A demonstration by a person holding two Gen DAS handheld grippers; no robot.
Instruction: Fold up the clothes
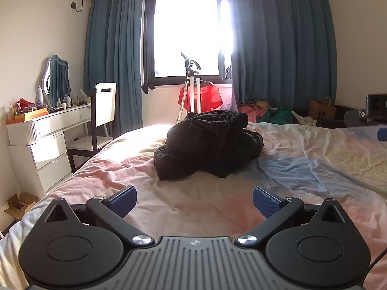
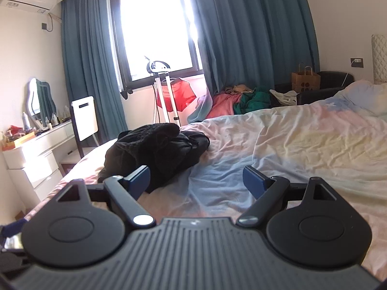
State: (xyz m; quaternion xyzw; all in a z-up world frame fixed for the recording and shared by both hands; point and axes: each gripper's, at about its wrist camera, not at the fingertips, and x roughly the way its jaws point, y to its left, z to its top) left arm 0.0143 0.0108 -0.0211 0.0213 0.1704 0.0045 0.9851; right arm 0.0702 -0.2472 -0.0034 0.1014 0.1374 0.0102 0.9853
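A crumpled pile of black clothes lies on the bed with the pastel sheet, near its far left side. It also shows in the right wrist view. My left gripper is open and empty, low over the sheet, a short way in front of the pile. My right gripper is open and empty, just right of the pile's near edge, with its left finger in front of the black cloth.
A white dresser with a mirror and bottles stands left of the bed, with a chair beside it. A garment steamer stand with a red garment is by the window. Loose pink and green clothes lie beyond the bed.
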